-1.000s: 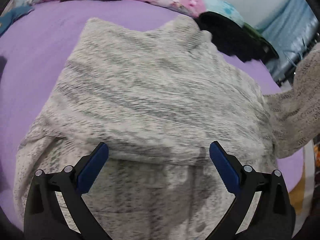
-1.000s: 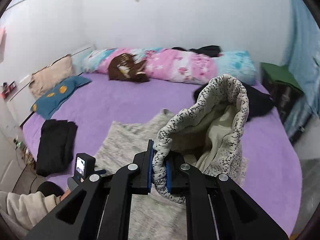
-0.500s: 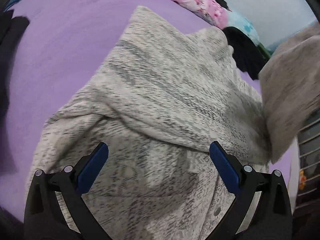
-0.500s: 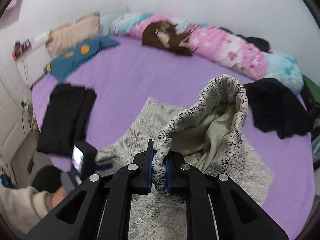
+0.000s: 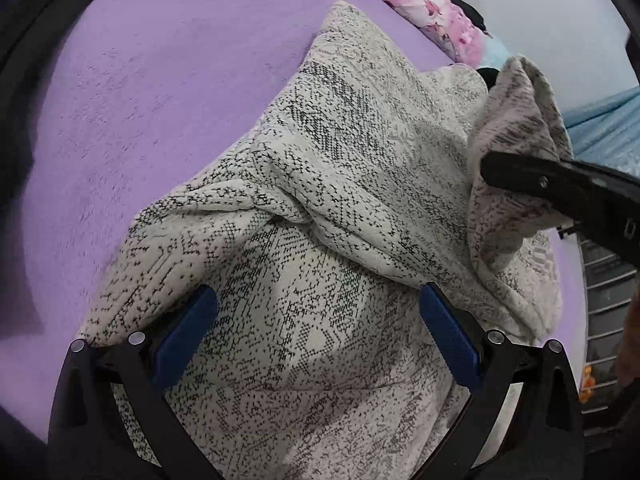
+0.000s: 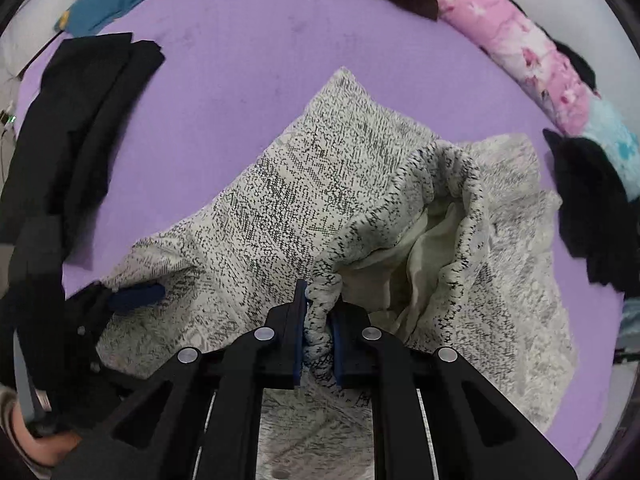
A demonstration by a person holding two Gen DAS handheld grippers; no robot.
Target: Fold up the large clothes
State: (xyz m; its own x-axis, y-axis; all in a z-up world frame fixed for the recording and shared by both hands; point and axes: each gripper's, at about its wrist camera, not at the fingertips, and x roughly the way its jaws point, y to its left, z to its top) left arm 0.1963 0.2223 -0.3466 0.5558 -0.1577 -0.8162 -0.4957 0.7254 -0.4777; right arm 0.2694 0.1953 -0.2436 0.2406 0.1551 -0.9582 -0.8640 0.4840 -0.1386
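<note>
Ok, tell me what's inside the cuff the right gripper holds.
The cuff, still between the opening right gripper jaws, gapes open and shows cream lining. Deeper inside, folds hide the rest.

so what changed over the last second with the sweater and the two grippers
The right gripper carried the bunched sleeve cuff down from the air onto the speckled sweater, folding it inward; its jaws are just starting to open with the cuff still between them. The left gripper shifted a little over the sweater's lower part. Its jaws stayed wide open and empty, and the purple bedspread stayed as it was.
</note>
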